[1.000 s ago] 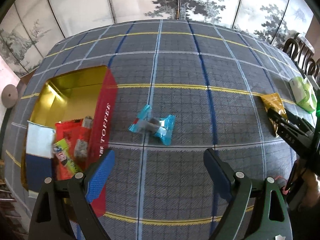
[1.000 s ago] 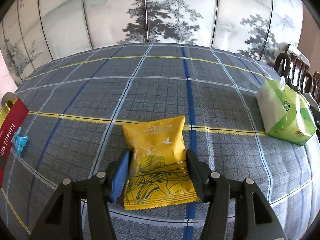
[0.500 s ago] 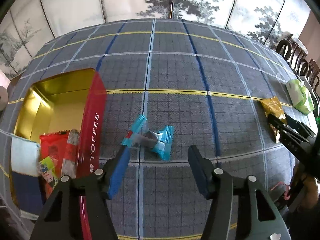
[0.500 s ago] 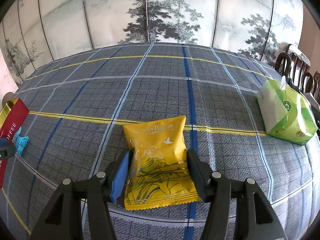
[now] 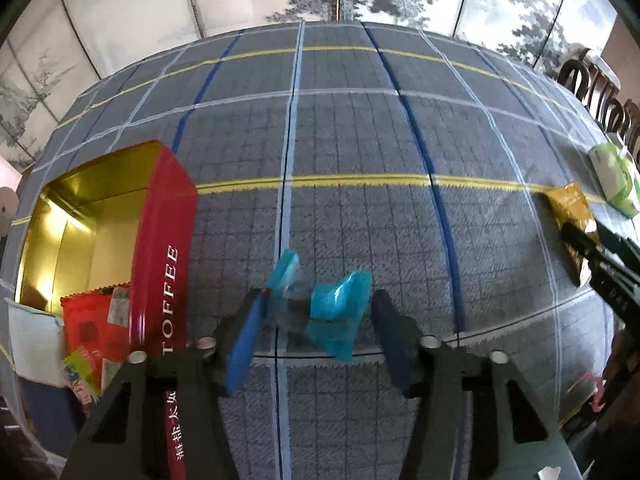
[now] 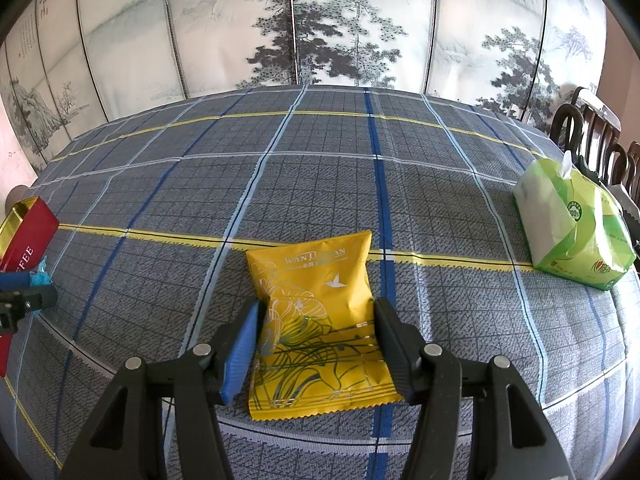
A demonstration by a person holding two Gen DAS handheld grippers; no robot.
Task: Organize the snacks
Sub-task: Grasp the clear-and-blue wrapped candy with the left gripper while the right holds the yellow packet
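Left gripper has slid forward until its spread fingers flank the blue candy.

Neither side presses the wrapper yet, a stance that looks meant for lifting it into the red toffee tin just beside, where other snacks lie. The right gripper brackets the yellow packet, seemingly touching but not visibly squeezing. All rest on a plaid tablecloth; a painted screen stands behind, tissues nearby.

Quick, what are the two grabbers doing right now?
Left gripper: open, jaws around the blue candy, not clamped.
Right gripper: open, jaws either side of the yellow packet.
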